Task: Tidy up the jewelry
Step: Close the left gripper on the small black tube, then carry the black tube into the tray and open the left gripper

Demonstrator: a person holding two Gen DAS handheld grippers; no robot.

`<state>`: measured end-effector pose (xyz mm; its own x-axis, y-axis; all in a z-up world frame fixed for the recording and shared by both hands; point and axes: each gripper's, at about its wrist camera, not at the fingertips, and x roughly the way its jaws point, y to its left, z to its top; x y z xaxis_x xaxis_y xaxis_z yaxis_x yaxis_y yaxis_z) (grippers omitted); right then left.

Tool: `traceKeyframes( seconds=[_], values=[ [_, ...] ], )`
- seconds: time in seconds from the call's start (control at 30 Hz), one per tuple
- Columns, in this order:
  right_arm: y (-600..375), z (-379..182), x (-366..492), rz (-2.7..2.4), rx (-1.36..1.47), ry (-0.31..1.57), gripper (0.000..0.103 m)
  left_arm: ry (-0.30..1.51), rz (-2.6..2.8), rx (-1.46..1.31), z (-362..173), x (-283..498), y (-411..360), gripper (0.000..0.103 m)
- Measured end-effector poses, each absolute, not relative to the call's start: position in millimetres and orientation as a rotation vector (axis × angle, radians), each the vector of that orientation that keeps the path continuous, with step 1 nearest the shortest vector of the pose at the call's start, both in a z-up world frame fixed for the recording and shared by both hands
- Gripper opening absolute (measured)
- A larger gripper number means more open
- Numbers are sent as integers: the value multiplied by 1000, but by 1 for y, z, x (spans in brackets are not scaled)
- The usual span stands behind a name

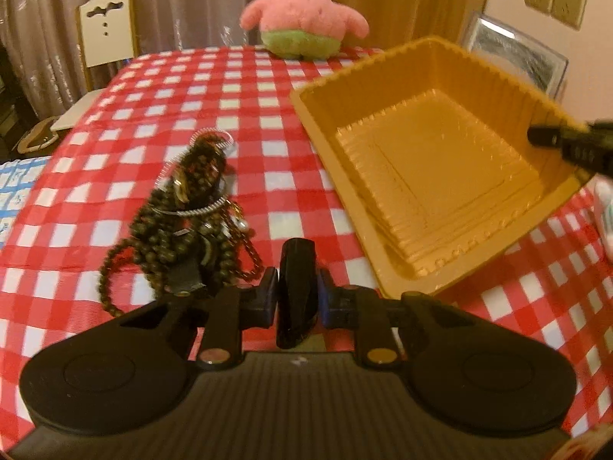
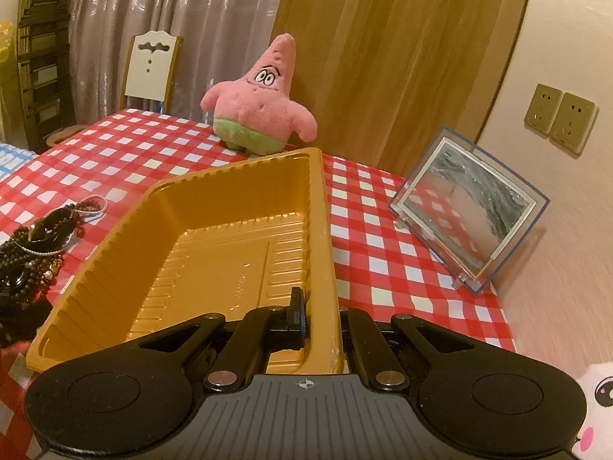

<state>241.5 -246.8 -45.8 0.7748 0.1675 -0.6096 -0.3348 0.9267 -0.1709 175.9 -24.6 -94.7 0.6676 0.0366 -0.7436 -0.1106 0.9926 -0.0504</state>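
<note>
A golden plastic tray (image 1: 433, 176) sits on the red-checked tablecloth; it also shows in the right wrist view (image 2: 214, 253). A pile of dark bead strings and bracelets (image 1: 191, 211) lies left of the tray, also seen at the left edge of the right wrist view (image 2: 42, 237). My left gripper (image 1: 297, 295) is shut on a black bangle (image 1: 297, 287), held just above the cloth between pile and tray. My right gripper (image 2: 322, 318) is shut on the tray's right wall, one finger (image 2: 295, 314) inside it; it also shows in the left wrist view (image 1: 567, 145).
A pink star plush (image 2: 260, 111) stands at the table's far edge. A clear picture frame (image 2: 471, 211) leans near the right wall. A white chair (image 2: 151, 73) stands behind the table. A white plush (image 2: 594, 410) is at the near right corner.
</note>
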Motion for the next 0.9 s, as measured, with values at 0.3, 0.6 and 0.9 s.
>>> traceKeyframes(
  seconds=[0.3, 0.6, 0.9],
  values=[
    [-248, -48, 244, 293, -284, 632, 3, 776, 20, -210, -57, 186, -30, 19],
    [-248, -48, 244, 303, -307, 624, 3, 812, -65, -244, -75, 226, -65, 19],
    [-244, -49, 241, 302, -347, 597, 3, 814, -64, -289, -75, 218, -58, 20]
  ],
)
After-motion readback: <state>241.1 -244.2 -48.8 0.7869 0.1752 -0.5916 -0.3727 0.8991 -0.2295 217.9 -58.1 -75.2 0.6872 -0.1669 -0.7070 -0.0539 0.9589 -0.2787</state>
